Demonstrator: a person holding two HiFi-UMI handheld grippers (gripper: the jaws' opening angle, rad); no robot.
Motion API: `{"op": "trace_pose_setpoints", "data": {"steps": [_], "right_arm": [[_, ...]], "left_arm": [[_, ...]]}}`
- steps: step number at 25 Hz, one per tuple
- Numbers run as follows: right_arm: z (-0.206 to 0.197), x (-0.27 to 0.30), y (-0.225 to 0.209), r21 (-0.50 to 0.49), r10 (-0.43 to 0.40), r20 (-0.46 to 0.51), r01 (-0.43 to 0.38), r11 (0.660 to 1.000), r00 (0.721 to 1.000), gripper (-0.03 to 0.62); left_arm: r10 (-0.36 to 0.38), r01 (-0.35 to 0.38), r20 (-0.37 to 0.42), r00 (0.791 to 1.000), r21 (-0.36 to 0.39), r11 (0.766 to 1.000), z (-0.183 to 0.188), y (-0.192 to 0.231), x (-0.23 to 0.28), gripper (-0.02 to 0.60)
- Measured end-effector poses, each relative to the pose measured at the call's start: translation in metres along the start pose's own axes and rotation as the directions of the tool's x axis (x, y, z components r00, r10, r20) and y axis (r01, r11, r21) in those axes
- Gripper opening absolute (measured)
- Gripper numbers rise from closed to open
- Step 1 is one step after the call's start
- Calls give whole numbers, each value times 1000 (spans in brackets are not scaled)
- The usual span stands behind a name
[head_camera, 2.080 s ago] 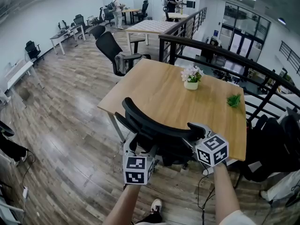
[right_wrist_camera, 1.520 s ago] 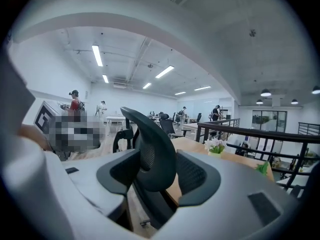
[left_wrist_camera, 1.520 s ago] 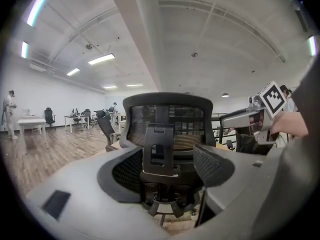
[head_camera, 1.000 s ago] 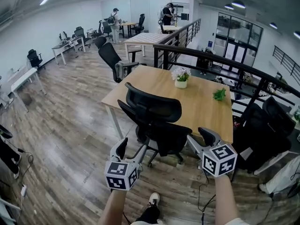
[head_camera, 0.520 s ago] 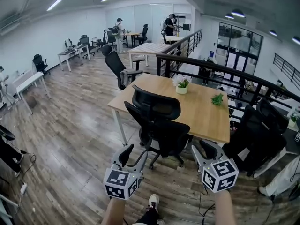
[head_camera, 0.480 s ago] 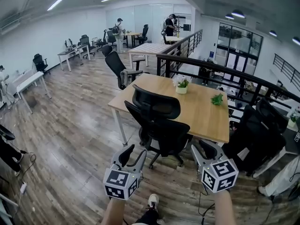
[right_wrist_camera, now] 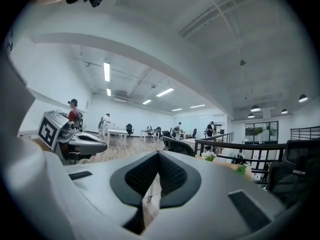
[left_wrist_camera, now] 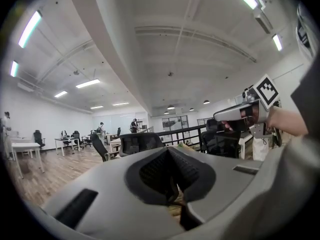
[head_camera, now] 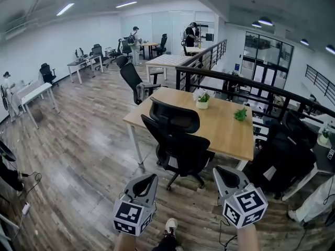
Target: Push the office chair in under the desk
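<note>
Left gripper (left_wrist_camera: 172,184), right gripper (right_wrist_camera: 152,176): jaws closed, empty. Head view alone shows office chair (head_camera: 180,145) seat at desk (head_camera: 225,129).

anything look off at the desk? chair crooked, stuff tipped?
Nothing stands out. The office chair stands upright at the near edge of the desk; the flower pot and small green plant rest on top.

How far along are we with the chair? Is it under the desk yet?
Done, as far as I can tell: the office chair stands tucked at the desk, backrest against its near edge. In hand: nothing; the left gripper and right gripper are both shut, empty and apart from the chair. Left: probably nothing, though how far the seat reaches under is hard to judge.
</note>
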State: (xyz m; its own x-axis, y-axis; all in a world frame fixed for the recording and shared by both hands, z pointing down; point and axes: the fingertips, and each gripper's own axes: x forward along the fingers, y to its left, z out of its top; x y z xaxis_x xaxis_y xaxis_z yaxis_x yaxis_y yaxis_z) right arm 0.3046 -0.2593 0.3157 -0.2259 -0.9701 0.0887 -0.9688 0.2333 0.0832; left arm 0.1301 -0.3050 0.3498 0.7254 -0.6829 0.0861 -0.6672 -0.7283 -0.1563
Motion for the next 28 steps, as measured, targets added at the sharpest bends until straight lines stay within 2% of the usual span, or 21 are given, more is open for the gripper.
{"op": "trace_pose_setpoints", "data": {"steps": [13, 21, 28], "right_arm": [[4, -19, 16, -25, 20, -1, -20, 999, 1000, 18], [1, -21, 27, -18, 36, 5, -35, 999, 999, 18], [-7, -25, 25, -8, 14, -3, -14, 1000, 1000, 18]], "left_arm": [[-16, 16, 21, 1000, 5, 1000, 7, -24, -19, 11], [13, -14, 22, 1000, 26, 1000, 4, -25, -32, 9], [9, -10, 26, 1000, 28, 1000, 4, -26, -37, 9]]}}
